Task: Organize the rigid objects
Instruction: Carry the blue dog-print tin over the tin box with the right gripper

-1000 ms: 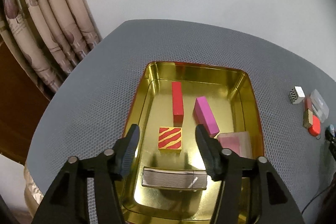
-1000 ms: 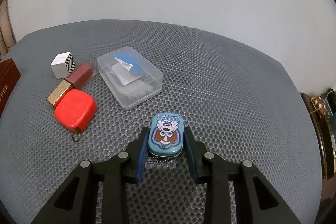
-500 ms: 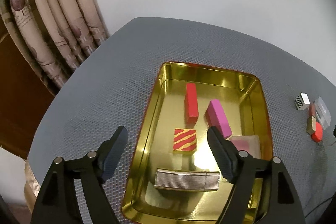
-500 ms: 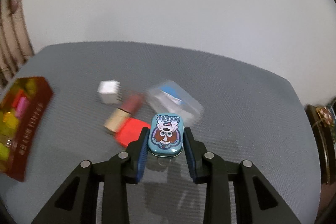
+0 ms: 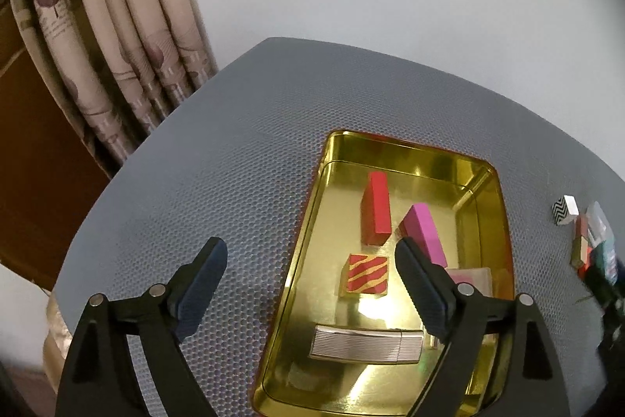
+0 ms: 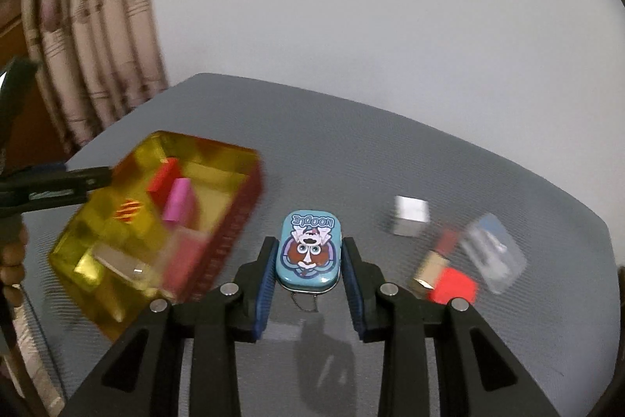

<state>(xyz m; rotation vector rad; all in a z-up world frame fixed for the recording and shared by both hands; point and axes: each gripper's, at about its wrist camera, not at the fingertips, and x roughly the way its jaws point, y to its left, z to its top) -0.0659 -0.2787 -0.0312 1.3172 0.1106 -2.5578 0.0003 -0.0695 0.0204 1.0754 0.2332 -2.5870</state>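
Blue tin [image 6: 309, 249] lifted, apparently nearer gold tray [image 6: 230, 153].

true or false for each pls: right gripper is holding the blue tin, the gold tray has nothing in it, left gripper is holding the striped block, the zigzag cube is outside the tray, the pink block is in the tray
1. The right gripper holds the blue tin. True: its pads press on both sides of the tin.
2. The gold tray has nothing in it. False: it holds a red block, a pink block, a striped block, a ribbed silver case and more.
3. The left gripper holds the striped block. False: its jaws are opening, and nothing is gripped; the block lies in the tray below.
4. The zigzag cube is outside the tray. True: it sits on the grey table.
5. The pink block is in the tray. True.
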